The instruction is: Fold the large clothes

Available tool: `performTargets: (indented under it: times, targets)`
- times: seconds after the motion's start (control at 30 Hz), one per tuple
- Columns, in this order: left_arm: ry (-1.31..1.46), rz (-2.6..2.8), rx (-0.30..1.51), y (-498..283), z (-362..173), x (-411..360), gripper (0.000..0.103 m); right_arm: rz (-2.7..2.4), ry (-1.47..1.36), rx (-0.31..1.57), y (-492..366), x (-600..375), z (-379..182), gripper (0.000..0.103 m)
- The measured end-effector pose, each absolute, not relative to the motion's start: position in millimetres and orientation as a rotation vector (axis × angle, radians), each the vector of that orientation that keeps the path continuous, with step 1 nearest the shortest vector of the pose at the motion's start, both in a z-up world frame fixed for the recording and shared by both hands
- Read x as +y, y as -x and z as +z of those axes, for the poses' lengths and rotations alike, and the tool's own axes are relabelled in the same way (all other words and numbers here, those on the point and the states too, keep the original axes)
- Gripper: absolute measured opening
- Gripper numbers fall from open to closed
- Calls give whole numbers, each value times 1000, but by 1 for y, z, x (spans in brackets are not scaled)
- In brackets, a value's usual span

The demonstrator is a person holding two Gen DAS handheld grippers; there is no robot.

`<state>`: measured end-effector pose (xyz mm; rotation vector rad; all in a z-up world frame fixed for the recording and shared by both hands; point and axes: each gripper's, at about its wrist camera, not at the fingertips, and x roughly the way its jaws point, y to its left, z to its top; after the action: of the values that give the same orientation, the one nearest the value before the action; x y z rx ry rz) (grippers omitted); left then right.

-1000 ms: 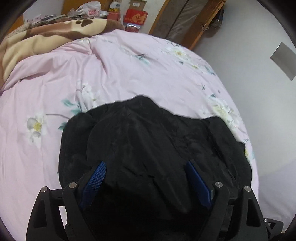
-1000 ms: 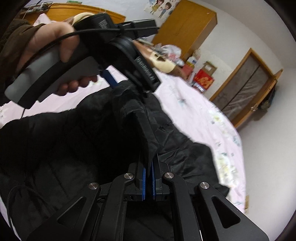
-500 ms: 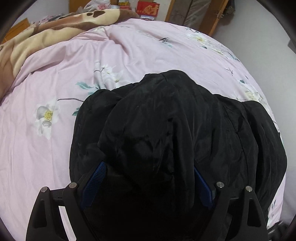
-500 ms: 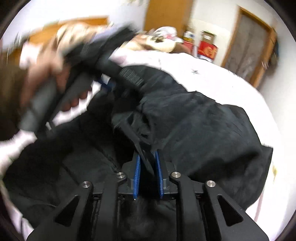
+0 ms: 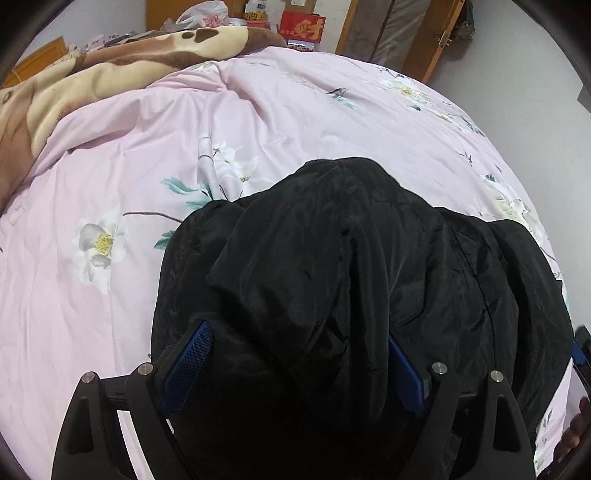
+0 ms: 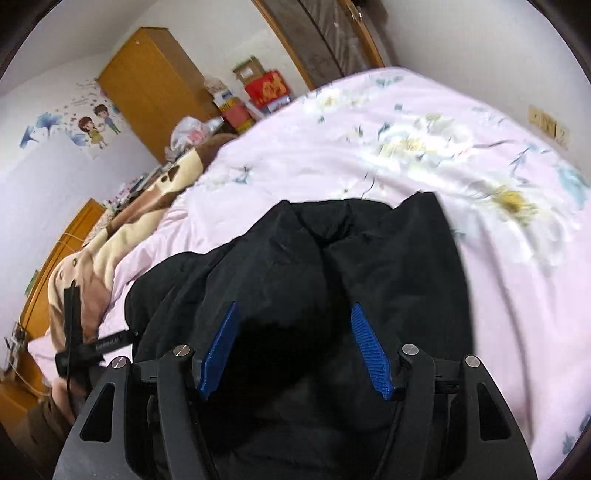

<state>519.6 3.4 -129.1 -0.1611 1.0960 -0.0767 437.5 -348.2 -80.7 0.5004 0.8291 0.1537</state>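
Observation:
A large black padded jacket (image 5: 351, 266) lies bunched on a pink floral bed cover (image 5: 147, 155). My left gripper (image 5: 295, 332) is open, its blue pads wide apart with jacket fabric lying between and over them. The jacket also shows in the right wrist view (image 6: 332, 258). My right gripper (image 6: 291, 314) is open just above the jacket, blue pads spread, nothing pinched. The left gripper's handle (image 6: 74, 347) shows at the lower left of the right wrist view. The right gripper's edge (image 5: 580, 350) shows at the far right of the left wrist view.
A brown and cream blanket (image 5: 92, 81) lies at the head of the bed. Boxes and a red package (image 5: 303, 26) stand by a wooden door (image 5: 399, 33). A wooden wardrobe (image 6: 155, 81) stands behind. The bed's edge runs along the right, with grey floor (image 5: 524, 74) beyond.
My right gripper has opened and let go of the jacket fold it was pinching. The jacket has dropped onto the bed. My left gripper stays open over the jacket.

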Motion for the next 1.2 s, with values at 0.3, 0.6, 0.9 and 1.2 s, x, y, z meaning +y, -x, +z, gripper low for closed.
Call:
performTargets:
  times: [0.3, 0.6, 0.9, 1.2]
  targets:
    - [165, -88, 1078, -528, -134, 4, 90, 196, -539, 846, -447, -331, -80, 12]
    - [244, -141, 1071, -532, -145, 6, 100, -9, -382, 860, -446, -333, -127, 17]
    - [302, -138, 998, -514, -108, 29, 96, -112, -180, 766, -426, -321, -88, 47]
    - [251, -111, 813, -500, -52, 18, 96, -7, -32, 551, -409, -266, -28, 54]
